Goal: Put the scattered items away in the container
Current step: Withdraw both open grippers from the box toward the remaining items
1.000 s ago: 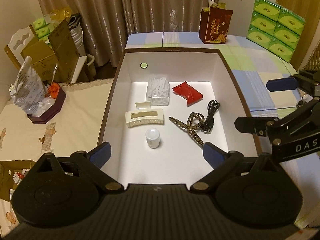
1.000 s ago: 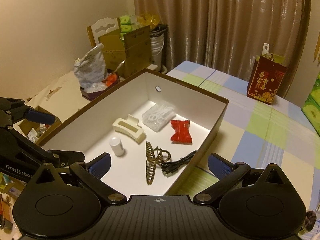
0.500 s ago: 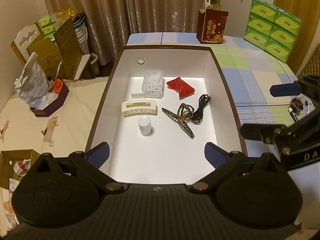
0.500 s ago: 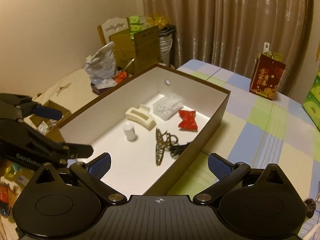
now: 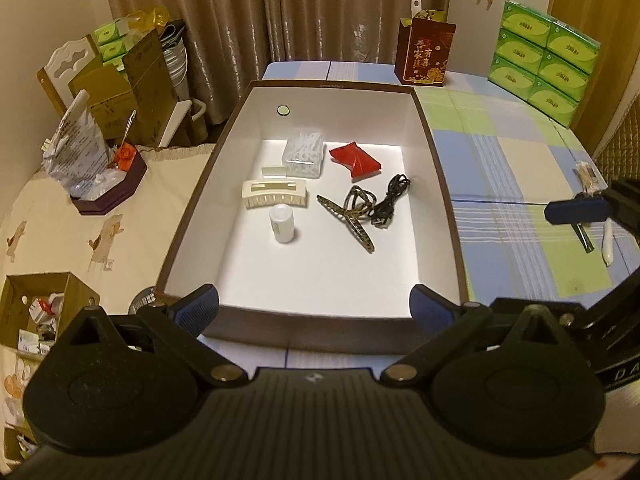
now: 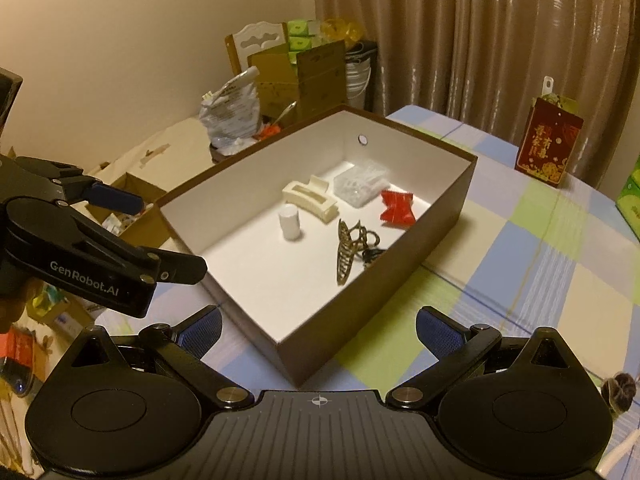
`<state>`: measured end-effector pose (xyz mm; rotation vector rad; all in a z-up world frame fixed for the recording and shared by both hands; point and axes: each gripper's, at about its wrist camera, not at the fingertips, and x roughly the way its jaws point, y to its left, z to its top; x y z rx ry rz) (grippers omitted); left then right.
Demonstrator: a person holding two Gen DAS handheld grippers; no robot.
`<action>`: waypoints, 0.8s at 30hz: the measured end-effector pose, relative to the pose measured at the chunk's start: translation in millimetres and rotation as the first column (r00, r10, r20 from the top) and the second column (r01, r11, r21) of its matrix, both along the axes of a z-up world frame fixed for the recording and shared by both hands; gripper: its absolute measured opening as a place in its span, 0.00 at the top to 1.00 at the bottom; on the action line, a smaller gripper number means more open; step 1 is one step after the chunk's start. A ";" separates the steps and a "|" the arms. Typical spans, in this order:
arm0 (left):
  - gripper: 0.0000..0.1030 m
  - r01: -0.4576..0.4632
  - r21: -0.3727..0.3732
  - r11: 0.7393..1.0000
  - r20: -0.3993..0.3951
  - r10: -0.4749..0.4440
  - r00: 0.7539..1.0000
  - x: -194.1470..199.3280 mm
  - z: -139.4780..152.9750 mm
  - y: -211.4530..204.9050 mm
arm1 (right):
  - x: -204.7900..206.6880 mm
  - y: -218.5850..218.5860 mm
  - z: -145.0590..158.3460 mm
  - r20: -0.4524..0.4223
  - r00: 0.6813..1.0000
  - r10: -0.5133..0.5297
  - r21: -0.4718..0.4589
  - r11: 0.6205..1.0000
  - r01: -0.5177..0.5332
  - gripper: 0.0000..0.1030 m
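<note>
A brown box with a white inside (image 5: 440,168) (image 6: 452,208) stands on the checked tablecloth. In it lie a cream hair claw (image 5: 275,194) (image 6: 310,198), a small white bottle (image 5: 282,224) (image 6: 290,222), a clear plastic case (image 5: 303,153) (image 6: 358,184), a red packet (image 5: 354,159) (image 6: 397,208), a leopard hair claw (image 5: 352,216) (image 6: 348,248) and a black cable (image 5: 390,200). My left gripper (image 5: 314,306) is open and empty above the box's near wall. My right gripper (image 6: 318,330) is open and empty near the box's near corner. Small items (image 5: 590,184) lie on the cloth at the right.
A red paper bag (image 5: 424,54) (image 6: 548,146) and green tissue boxes (image 5: 544,56) stand at the table's back. To the left are cardboard boxes (image 5: 124,88), a plastic bag (image 5: 76,148) in a dark tray, and an open carton (image 5: 36,308). A dark round item (image 6: 618,390) lies at the right edge.
Both grippers have pulled back and away from the box, which now looks smaller and further off. The items inside have not moved. Both grippers stay open.
</note>
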<state>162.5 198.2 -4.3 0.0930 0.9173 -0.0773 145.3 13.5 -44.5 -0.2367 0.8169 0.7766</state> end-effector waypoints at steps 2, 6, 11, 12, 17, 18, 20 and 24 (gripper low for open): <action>0.03 -0.001 0.000 1.000 0.000 0.001 1.000 -4.9 -0.1 -4.6 | -1.8 -5.7 -0.4 -0.007 1.000 -0.003 0.002 1.000 0.003 0.02; 0.03 -0.004 -0.002 1.000 -0.001 0.004 1.000 -13.9 -0.3 -13.9 | -4.9 -18.2 -1.6 -0.022 1.000 -0.009 0.004 1.000 0.010 0.02; 0.03 -0.008 -0.008 1.000 -0.014 0.008 1.000 -23.2 -2.3 -27.9 | -10.4 -37.0 -6.7 -0.050 0.999 -0.016 -0.004 1.000 0.016 0.02; 0.03 -0.007 -0.008 1.000 -0.016 0.007 1.000 -25.2 -2.7 -30.9 | -11.7 -41.1 -7.8 -0.057 0.998 -0.019 -0.005 1.000 0.019 0.02; 0.03 -0.006 -0.013 1.000 -0.032 0.005 0.999 -32.8 -6.6 -48.7 | -15.0 -66.4 -11.2 -0.079 0.995 -0.052 -0.010 0.999 0.052 0.02; 0.03 -0.004 -0.015 1.000 -0.034 0.004 0.999 -34.1 -7.1 -52.8 | -15.5 -71.6 -11.1 -0.081 0.995 -0.061 -0.012 0.998 0.061 0.02; 0.03 0.003 -0.015 1.000 -0.036 -0.004 0.999 -36.3 -8.3 -62.7 | -16.6 -83.2 -10.5 -0.083 0.993 -0.080 -0.014 0.997 0.079 0.02; 0.03 0.019 -0.011 1.000 -0.040 -0.020 0.999 -37.5 -11.3 -84.3 | -17.7 -106.3 -8.9 -0.089 0.989 -0.117 -0.016 0.993 0.116 0.02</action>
